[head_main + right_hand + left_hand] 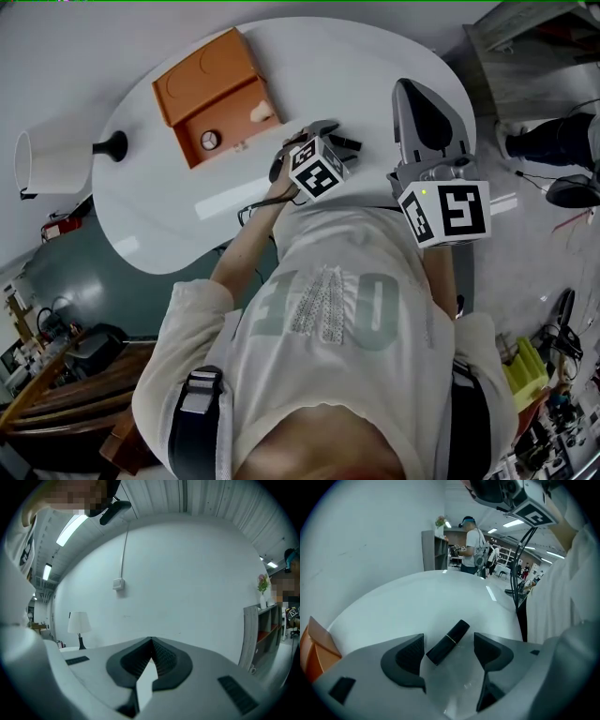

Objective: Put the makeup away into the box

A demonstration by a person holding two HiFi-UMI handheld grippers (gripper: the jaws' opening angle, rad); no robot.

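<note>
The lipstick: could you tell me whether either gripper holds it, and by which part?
Nothing is held. The lipstick lies on the table between the open jaws of the left gripper, ungripped; the right gripper is shut, empty.

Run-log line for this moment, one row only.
left gripper: open, lipstick lying on table between its fingers, not gripped | right gripper: shut, empty | orange box: open

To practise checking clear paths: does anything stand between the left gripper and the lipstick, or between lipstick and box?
Nothing visible. The lipstick lies untouched between the jaws of the open left gripper, and only bare table separates it from the open box.
</note>
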